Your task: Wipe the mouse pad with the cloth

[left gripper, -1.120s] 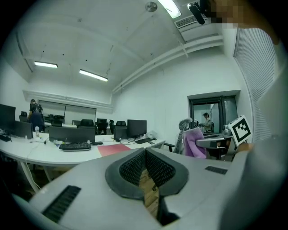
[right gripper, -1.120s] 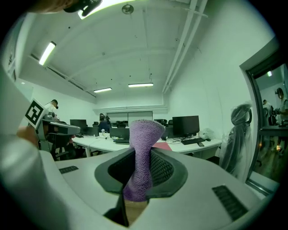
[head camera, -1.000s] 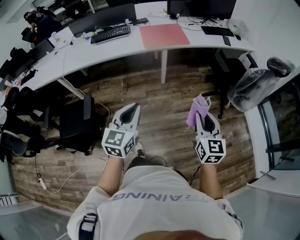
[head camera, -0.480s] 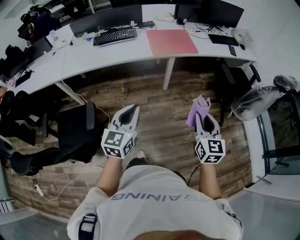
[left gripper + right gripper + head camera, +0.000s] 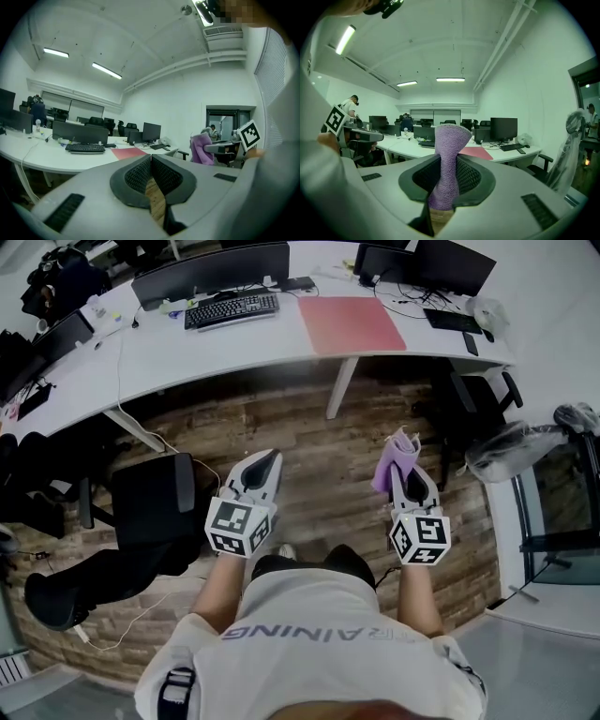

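**Cloth** [image 5: 397,461]. Purple, napped, folded into a narrow upright roll. Clamped by the lower end in the right tongs [image 5: 409,476], left free at the upper end above the tips. Carried over the wood floor [image 5: 319,442], well short of the mouse pad [image 5: 352,324] on the person's side. Not yet in contact with it.

**Mouse pad.** Pinkish red, rectangular, laid flat on the white table [image 5: 187,352]. Appeared bare on top. Flanked by a keyboard [image 5: 232,309] just to the pad's left and backed by monitors [image 5: 211,268] beyond the pad.

**Left tongs** [image 5: 265,461]. Closed tip to tip on nothing. Carried level with the right pair, likewise well short of the pad.

**Handling, as judged.**
- Cloth: taken as light, soft and limp. Likely to buckle if pushed from the free end, so better laid over and dragged flat. Grip near the bottom judged sound as it was.
- Pad: taken as thin and flexible, apt to slide or ruck on the smooth table. Best pinned at one edge by the spare left tongs.

**Views compared.**
- From the head view only: whole outline of the pad, plus the open floor between pad and cloth.
- From the right gripper view only: nap pinched between the ribbed pads [image 5: 466,176], with the mouse pad reduced to a red sliver behind the cloth.
- From the left gripper view only: tips met with nothing between, floorboards glimpsed below them.
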Demonstrator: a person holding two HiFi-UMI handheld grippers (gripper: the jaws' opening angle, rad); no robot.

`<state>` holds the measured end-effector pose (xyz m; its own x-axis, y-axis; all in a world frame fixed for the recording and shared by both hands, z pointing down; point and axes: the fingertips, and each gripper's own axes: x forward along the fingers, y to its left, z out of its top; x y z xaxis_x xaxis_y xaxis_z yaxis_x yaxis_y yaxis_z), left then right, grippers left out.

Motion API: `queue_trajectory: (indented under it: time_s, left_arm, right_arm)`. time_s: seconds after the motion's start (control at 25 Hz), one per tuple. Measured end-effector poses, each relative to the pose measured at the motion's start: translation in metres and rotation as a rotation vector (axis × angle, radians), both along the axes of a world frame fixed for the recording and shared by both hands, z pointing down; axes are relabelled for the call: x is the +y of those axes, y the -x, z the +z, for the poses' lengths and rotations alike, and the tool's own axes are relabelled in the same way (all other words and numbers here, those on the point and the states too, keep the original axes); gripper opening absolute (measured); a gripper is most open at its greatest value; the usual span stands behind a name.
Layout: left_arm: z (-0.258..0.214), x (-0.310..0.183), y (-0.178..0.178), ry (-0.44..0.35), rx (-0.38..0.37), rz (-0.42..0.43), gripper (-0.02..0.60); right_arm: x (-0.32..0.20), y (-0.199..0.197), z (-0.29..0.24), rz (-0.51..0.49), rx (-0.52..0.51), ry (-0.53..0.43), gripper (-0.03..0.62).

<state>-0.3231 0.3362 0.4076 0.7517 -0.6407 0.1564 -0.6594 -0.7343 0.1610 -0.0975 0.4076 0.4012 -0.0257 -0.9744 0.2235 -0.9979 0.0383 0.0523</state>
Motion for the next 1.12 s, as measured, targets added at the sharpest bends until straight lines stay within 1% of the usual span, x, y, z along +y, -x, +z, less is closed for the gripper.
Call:
queue_trajectory:
  time_s: [0.16,0.32,0.48,0.72,0.92,1.12]
  left_arm:
    - [0.000,-0.020,0.003,-0.003,0.006,0.000,0.032]
    - [0.000,-0.046,0.005,-0.006,0.000,-0.025,0.031]
    - [-0.002,-0.072,-0.008,-0.005,-0.009,-0.041,0.032]
    - [-0.007,-0.112,-0.048,-0.006,-0.017,-0.051,0.032]
    - [-0.011,-0.142,-0.102,-0.014,-0.039,-0.034,0.032]
    - [-0.014,-0.170,-0.152,-0.016,-0.052,-0.041,0.032]
  right_arm:
    - [-0.025,0.003,-0.001,-0.014,0.002,0.000,0.098]
    - [-0.057,0.003,0.003,-0.044,-0.009,0.000,0.098]
    - [-0.089,-0.009,0.001,-0.068,-0.015,-0.013,0.098]
    - [-0.133,-0.053,-0.002,-0.078,-0.028,-0.026,0.098]
    - [-0.164,-0.104,0.002,-0.072,-0.051,-0.025,0.098]
    - [-0.196,-0.153,0.002,-0.085,-0.062,-0.025,0.098]
